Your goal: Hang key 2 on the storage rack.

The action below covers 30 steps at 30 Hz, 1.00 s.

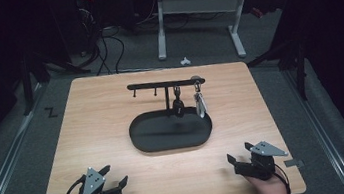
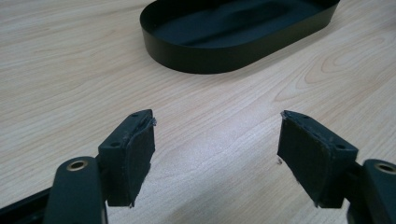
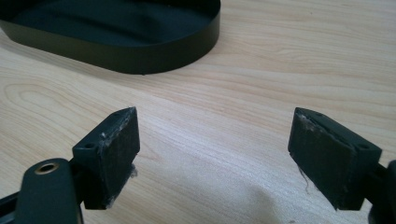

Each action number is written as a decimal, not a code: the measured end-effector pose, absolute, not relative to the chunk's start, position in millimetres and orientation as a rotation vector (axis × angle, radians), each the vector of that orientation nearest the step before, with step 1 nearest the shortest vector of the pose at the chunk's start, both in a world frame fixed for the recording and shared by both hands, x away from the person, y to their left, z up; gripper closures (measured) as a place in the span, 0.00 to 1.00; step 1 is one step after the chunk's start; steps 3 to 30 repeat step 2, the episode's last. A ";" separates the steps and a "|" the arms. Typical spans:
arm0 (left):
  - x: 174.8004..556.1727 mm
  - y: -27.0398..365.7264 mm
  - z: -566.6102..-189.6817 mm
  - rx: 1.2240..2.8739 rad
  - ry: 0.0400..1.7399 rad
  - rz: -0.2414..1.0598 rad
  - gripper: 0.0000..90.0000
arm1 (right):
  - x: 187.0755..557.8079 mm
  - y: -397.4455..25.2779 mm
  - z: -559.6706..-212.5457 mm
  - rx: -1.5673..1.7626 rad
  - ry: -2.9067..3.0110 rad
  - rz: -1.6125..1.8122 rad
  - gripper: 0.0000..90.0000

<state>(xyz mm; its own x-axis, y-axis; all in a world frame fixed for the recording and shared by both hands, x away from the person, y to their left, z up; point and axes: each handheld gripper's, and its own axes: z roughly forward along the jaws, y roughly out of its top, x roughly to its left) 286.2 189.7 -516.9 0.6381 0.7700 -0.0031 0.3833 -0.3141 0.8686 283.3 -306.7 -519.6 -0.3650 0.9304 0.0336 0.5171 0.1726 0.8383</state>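
A black oval tray (image 1: 145, 140) sits at the middle of the wooden table (image 1: 101, 111), with a black T-shaped hook rack (image 1: 165, 84) rising from its back. Two key bunches hang from the rack's right half: a dark one (image 1: 178, 105) and a silvery one (image 1: 200, 102). My left gripper (image 1: 115, 176) rests near the table's front left, open and holding nothing. My right gripper (image 1: 239, 152) rests at the front right, open as well. The tray's front wall (image 2: 210, 58) lies beyond my left gripper (image 2: 217, 140), and the tray's wall (image 3: 140, 58) lies beyond my right gripper (image 3: 215, 140).
Bare wood stretches between the grippers and the tray. Behind the table, on grey floor, stand a white-legged desk (image 1: 200, 17) and some loose cables (image 1: 102, 45). The surroundings are dark.
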 end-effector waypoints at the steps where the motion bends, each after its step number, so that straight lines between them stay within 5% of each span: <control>1: 286.3 190.1 -516.1 1.927 0.906 0.525 0.31 | 283.7 -306.8 -520.4 1.367 1.957 1.087 0.19; 30: 286.1 190.2 -515.4 1.926 0.903 0.529 0.31 | 284.1 -307.2 -521.0 1.371 1.957 1.082 0.19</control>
